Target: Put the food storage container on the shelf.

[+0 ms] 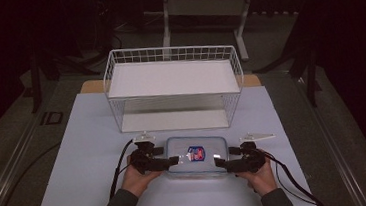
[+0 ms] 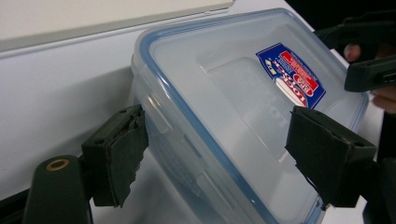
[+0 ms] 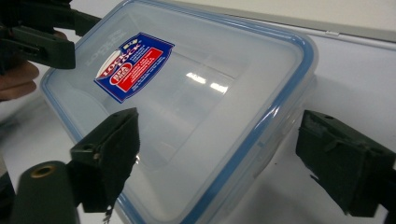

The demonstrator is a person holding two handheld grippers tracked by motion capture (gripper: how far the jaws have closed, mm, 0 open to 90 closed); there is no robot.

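Note:
A clear plastic box with a blue-rimmed lid and a red and blue label lies flat on the white board near the front edge. My left gripper is at its left end, and in the left gripper view the open jaws straddle a corner of the box, one pad beside the side wall and one over the lid. My right gripper is at the right end. The right gripper view shows it open too, one pad above the lid and the other out past the rim.
A white two-tier wire shelf stands just behind the box, its lower tier facing me. The white board has free room to the left and right. Cables trail back from both grippers. A table frame stands in the dark beyond.

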